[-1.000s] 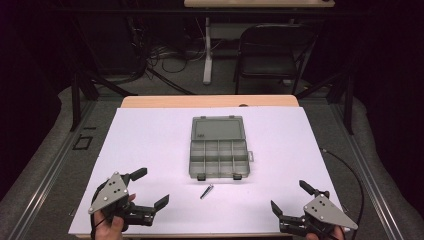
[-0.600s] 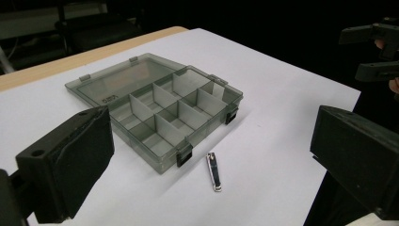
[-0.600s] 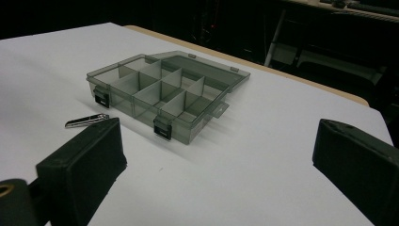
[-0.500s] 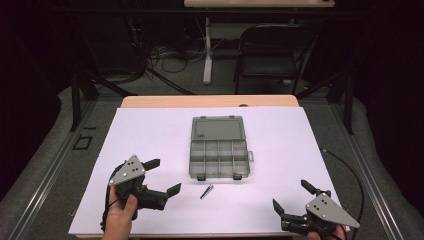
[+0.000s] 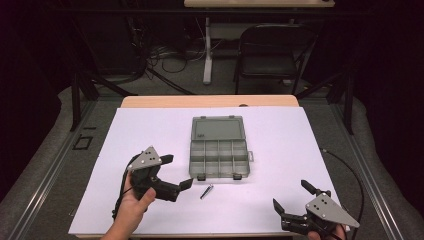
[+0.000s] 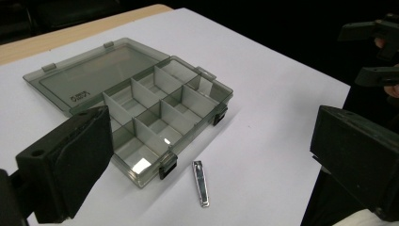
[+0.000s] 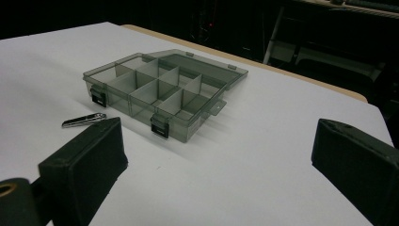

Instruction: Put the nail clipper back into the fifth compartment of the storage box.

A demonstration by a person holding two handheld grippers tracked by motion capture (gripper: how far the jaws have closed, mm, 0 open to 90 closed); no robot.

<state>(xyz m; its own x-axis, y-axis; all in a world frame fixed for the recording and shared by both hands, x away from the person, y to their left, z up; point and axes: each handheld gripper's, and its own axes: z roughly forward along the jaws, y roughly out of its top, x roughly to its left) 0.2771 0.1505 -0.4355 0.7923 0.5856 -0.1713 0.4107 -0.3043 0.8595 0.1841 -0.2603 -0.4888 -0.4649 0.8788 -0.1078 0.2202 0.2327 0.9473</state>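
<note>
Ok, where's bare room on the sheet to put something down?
Free: the sheet left of the box, and right of it. Crowded: the front strip, where the clipper lies beside the left claw.

The high view looks forward and down over the whole tabletop (image 5: 300, 135). Each gripper view sits low and close, facing inward from opposite near corners; both share the open compartment box (image 6: 141, 113) and nail clipper (image 6: 201, 182).

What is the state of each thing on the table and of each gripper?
Organizer box: open, lid flat, compartments empty.
Nail clipper: closed, flat on the table near the box front.
Left gripper: open, holding nothing, near the clipper.
Right gripper: open, holding nothing.
</note>
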